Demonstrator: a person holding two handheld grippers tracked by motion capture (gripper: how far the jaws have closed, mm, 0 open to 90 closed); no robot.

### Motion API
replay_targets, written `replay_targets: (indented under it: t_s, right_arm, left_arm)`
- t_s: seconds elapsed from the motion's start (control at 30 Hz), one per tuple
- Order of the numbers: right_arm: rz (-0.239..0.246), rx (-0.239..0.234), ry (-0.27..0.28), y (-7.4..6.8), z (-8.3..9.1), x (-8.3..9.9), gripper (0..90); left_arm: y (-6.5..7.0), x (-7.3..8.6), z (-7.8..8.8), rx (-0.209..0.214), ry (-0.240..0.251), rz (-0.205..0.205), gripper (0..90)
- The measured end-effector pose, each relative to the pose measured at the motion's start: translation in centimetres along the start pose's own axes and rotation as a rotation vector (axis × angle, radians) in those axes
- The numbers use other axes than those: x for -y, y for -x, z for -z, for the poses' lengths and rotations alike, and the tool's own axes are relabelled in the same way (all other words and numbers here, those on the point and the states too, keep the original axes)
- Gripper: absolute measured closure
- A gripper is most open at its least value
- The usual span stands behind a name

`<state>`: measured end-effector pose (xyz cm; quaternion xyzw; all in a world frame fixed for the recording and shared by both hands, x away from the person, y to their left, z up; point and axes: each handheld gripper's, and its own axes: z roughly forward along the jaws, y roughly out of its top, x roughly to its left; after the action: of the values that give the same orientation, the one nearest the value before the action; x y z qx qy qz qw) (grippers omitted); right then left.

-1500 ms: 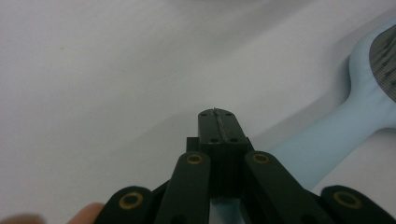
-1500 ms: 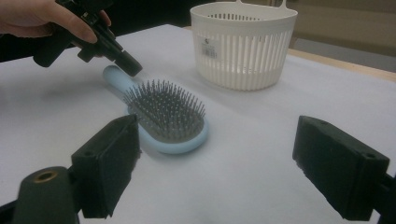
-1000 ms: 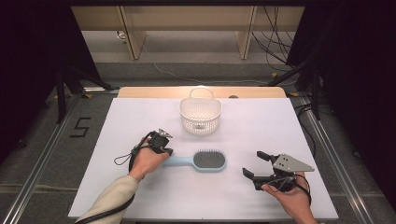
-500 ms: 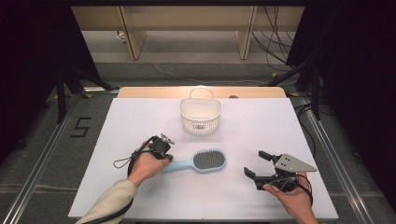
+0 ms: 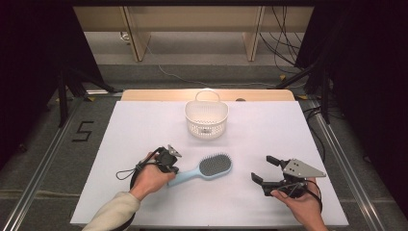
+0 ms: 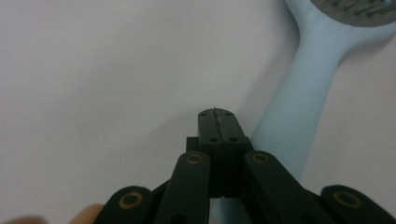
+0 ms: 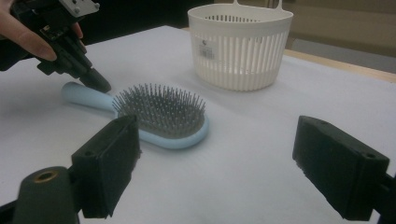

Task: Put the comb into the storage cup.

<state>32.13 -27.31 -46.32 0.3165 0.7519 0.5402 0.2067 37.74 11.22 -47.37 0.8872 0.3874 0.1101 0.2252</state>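
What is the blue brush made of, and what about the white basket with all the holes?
The hairbrush looks like smooth, pale blue plastic: its handle has a soft even sheen. Its bristles look like thin dark pins set in a grey pad, maybe rubbery. The basket looks like hard, off-white moulded plastic, with straight upright slots, a thin rim and a small label on its wall.

We note the hairbrush point(image 5: 204, 171): pale blue handle and body, dark grey bristle pad. Basket point(image 5: 206, 117): cream-white plastic with a pattern of vertical slits round its wall and a small white label. Table point(image 5: 144, 125) cover: plain white, with a light wooden edge at the far side. Both the left gripper point(image 5: 172, 163) and the right gripper point(image 5: 262, 169) are black; the right one carries a grey plate
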Motion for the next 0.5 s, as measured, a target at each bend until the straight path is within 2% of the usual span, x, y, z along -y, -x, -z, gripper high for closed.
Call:
replay_targets:
  t_s: [0.3, 0.5]
  right_arm:
    - [0.002, 0.001, -0.007, 0.0, 0.0, 0.0, 15.8]
    - [0.001, 0.001, -0.001, 0.0, 0.0, 0.0, 15.7]
  left_arm:
    - [1.6, 0.6, 0.4, 0.008, -0.007, -0.038, 89.8]
    - [2.4, 0.9, 0.6, 0.021, -0.017, -0.047, 89.7]
